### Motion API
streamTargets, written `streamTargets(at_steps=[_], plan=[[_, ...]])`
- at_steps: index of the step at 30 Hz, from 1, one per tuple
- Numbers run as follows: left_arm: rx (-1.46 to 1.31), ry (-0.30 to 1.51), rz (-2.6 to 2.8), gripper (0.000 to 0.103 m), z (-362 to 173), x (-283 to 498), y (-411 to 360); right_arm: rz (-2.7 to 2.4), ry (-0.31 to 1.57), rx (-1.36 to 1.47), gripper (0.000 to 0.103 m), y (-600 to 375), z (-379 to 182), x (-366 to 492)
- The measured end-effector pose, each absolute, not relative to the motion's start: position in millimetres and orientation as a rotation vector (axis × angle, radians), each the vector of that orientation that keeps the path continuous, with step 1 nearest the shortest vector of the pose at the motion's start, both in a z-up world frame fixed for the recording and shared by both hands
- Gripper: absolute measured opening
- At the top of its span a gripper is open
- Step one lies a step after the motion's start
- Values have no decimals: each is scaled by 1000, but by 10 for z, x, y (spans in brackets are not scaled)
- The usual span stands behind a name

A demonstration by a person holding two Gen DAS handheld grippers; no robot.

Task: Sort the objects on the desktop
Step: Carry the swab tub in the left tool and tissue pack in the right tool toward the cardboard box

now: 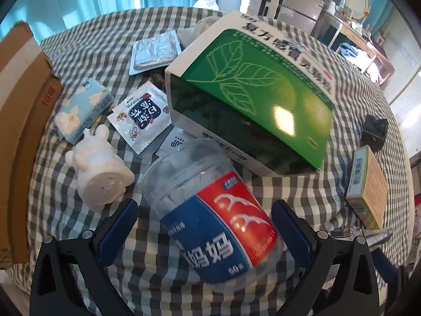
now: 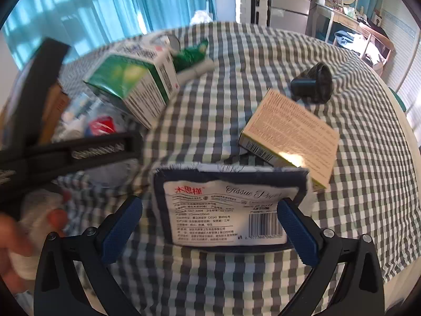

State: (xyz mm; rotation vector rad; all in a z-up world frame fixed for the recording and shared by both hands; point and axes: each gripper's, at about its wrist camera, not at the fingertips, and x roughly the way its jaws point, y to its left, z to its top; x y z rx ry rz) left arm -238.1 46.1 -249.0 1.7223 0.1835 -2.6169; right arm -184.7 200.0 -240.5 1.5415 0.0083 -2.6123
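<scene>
In the left wrist view a clear floss-pick tub (image 1: 210, 223) with a red and blue label lies on its side on the checked tablecloth (image 1: 289, 189). My left gripper (image 1: 205, 234) hovers over it, open wide, a blue pad on either side and neither pressing. In the right wrist view a navy-edged tissue pack (image 2: 226, 210) lies flat, printed label up. My right gripper (image 2: 210, 230) stands open over its near half; the right fingertip (image 2: 297, 231) overlaps the pack's edge. A green medicine box (image 1: 252, 97) lies behind the tub.
A white figurine (image 1: 100, 173), a light blue tissue pack (image 1: 81, 110), a sachet (image 1: 142, 115) and a silver blister pack (image 1: 155, 52) lie left of the green box. A tan box (image 2: 289, 134) and a black object (image 2: 313, 84) sit right. A cardboard box (image 1: 23, 105) borders the left edge.
</scene>
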Motion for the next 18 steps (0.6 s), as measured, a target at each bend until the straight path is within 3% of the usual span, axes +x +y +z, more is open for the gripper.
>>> streamTargets(at_steps=[1,2,3,4,7,9,10,11,18], plan=[[1728,185,-2622,102,-2501,-2390,454,-2606,22,1562,102,1971,-2462,-1874],[1729,175,-2632,99,-2512,-2392,450,-2607,28,1586,90,1967,-2515,-1900],[1743,158,-2636,87,-2525,-2395,456,-2615,34,1605,78,1975,-2546,-1921],[1759,137,-2631,85,-2539,-2391,464,-2615,19,1601,54,1980,-2556,-1926],[1789,161,-2636,77,-2542,-2336,440,-2599,11,1591,45,1956,-2574,-1912],[1805,179,-2636,74,-2530,-2304,402,-2576,8,1576,27,1918,-2571,-1888],[1805,168,-2640,72,-2513,-2273,386,-2569,5,1563,12,1906,-2569,-1886],[1803,155,-2645,71,-2493,-2235,377,-2564,7,1549,7,1895,-2551,-1861],[1725,97,-2727,63,-2157,-1864,248,-2561,-94,1462,5,1920,-2239,-1607]])
